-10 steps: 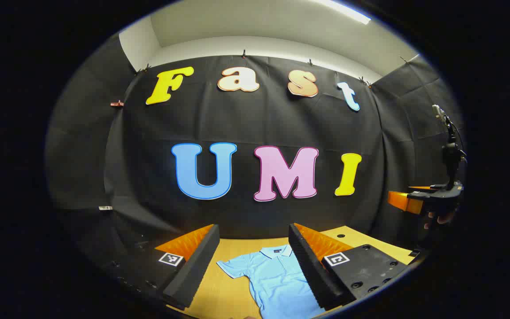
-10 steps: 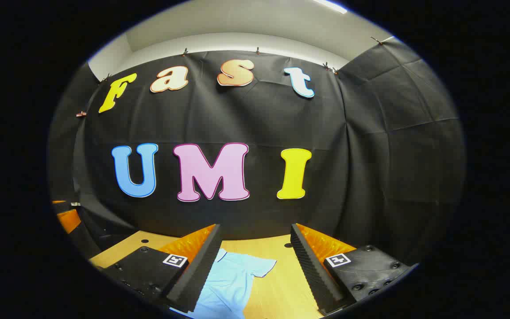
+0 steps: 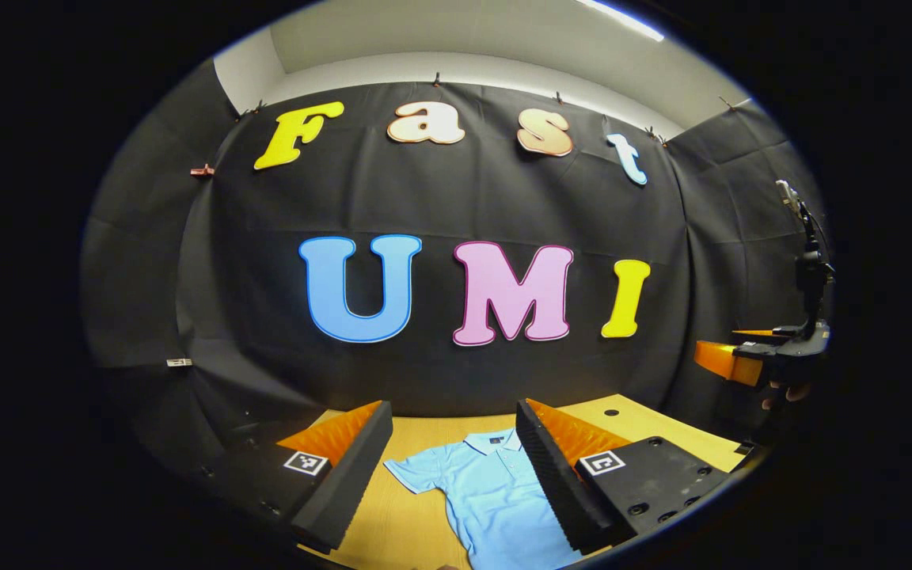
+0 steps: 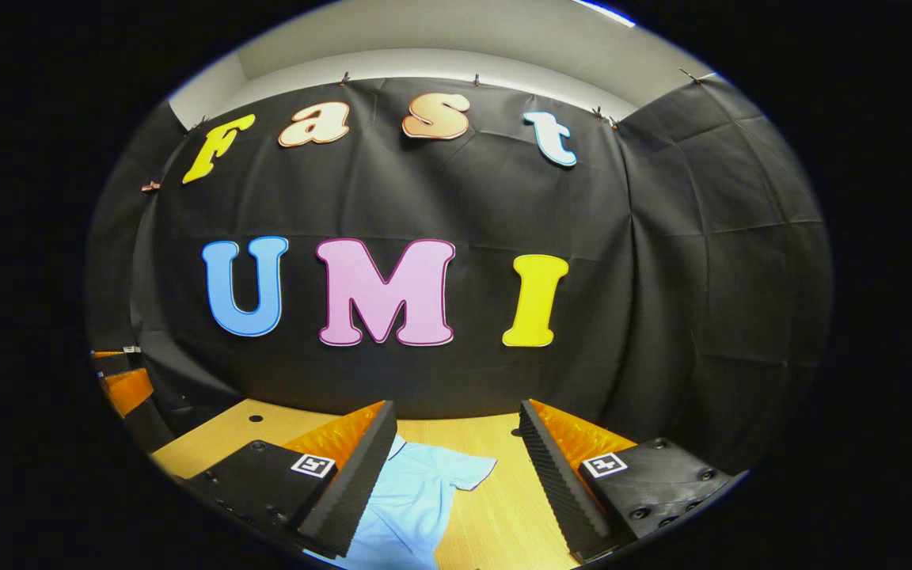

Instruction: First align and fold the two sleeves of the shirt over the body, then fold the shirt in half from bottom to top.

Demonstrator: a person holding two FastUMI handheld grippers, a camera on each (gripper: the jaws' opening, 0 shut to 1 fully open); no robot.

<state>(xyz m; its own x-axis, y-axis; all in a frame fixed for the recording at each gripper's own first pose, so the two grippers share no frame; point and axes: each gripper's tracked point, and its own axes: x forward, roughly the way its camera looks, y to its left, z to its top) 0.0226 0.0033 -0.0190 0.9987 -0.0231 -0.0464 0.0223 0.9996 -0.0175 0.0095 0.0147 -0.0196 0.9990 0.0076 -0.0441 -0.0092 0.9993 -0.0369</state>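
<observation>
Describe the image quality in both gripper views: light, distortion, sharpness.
Left gripper view: strong fisheye bending of the table edge; shirt sharp and evenly lit; a ceiling light strip glares at the top. Right gripper view: same curvature, shirt crisp, soft shadows, no motion blur.

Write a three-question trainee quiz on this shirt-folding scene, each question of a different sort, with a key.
1. True or false: the light blue polo shirt lies flat on the wooden table with its sleeves spread out.
2. Multiple choice: the left gripper is A) shut on a sleeve, B) open above the shirt, C) shut on the collar.
3. Fill in: in the right gripper view, the right gripper is ____, with a shirt sleeve showing between its fingers.

Key: 1 true; 2 B; 3 open.
</observation>
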